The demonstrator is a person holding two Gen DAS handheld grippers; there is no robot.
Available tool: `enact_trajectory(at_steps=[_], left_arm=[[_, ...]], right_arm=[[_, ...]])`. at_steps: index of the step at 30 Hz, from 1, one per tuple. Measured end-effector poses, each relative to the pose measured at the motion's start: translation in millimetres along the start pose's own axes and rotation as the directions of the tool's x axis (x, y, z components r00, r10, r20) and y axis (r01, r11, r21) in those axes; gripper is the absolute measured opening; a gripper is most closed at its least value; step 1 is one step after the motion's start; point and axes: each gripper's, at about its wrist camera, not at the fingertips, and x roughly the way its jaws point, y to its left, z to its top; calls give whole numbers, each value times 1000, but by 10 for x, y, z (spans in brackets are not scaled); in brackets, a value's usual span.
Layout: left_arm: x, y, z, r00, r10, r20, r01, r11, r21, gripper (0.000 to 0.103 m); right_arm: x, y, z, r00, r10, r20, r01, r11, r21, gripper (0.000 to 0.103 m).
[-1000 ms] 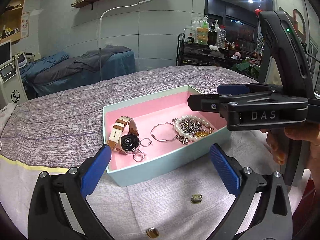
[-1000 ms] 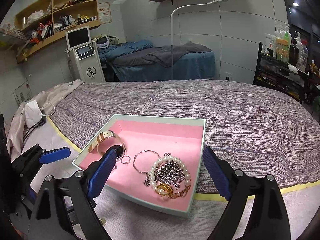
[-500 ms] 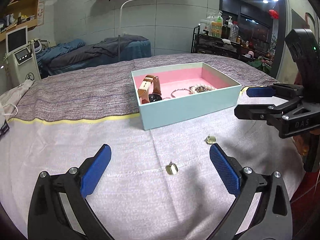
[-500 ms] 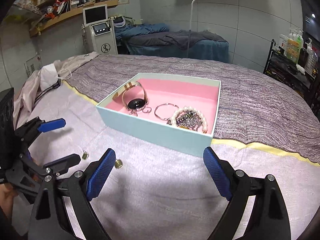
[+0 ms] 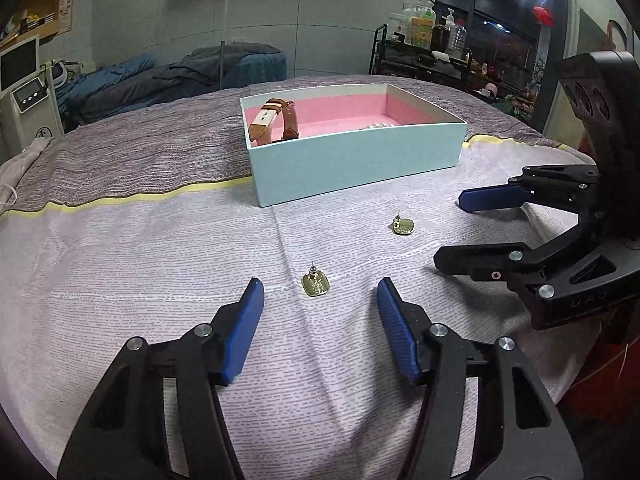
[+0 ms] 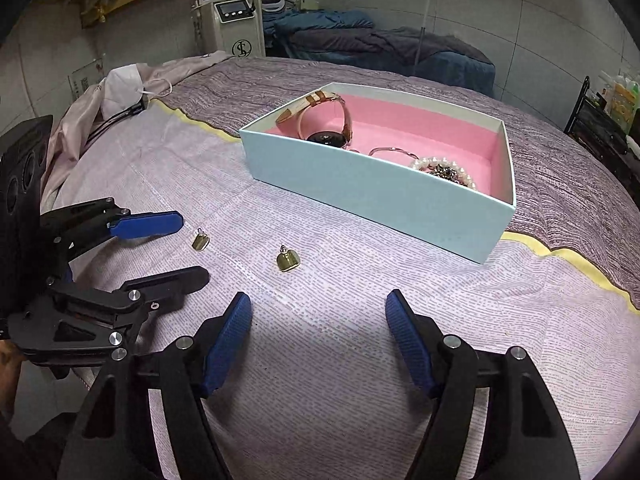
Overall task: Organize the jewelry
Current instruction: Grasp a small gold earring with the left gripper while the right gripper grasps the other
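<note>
Two small gold stud earrings lie on the pale cloth in front of a light-blue box [image 5: 360,168] with a pink lining. The near earring [image 5: 316,283] lies just ahead of my open, empty left gripper [image 5: 318,300]. The far earring [image 5: 403,225] lies left of my open, empty right gripper [image 5: 452,228]. In the right wrist view the two earrings [image 6: 287,260] [image 6: 200,240] lie ahead and to the left of my right gripper [image 6: 318,320]; my left gripper [image 6: 188,244] is beside the left one. The box [image 6: 372,196] holds a brown-strap watch [image 6: 320,120], a bangle and a pearl bracelet [image 6: 444,170].
A purple knit blanket [image 5: 140,148] with a yellow edge lies under the box's far side. A white mask and cables [image 6: 124,88] lie at the far left. A treatment bed, a machine [image 6: 232,20] and a bottle shelf [image 5: 424,52] stand behind.
Both grippers have dropped low toward the cloth and pulled back from the box. The earrings are now close in front of them. Both gripper openings have narrowed but stay open.
</note>
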Motion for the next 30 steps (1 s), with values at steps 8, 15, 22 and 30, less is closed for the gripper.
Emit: enact_trajectory(at_steps=[8, 15, 22, 30], left_arm=[[86, -45, 75, 1000, -26, -10, 27, 1000, 11, 41], [84, 65, 65, 998, -58, -3, 57, 998, -34, 32], [89, 43, 64, 999, -40, -3, 40, 998, -38, 28], [89, 57, 52, 999, -47, 3, 47, 997, -67, 21]], right_arm=[[63, 38, 78, 1000, 9, -11, -9, 1000, -8, 59], [96, 64, 108, 1000, 20, -14, -21, 1000, -17, 51], [171, 124, 191, 999, 25, -27, -26, 999, -40, 42], [238, 140, 262, 999, 16, -31, -17, 999, -32, 25]])
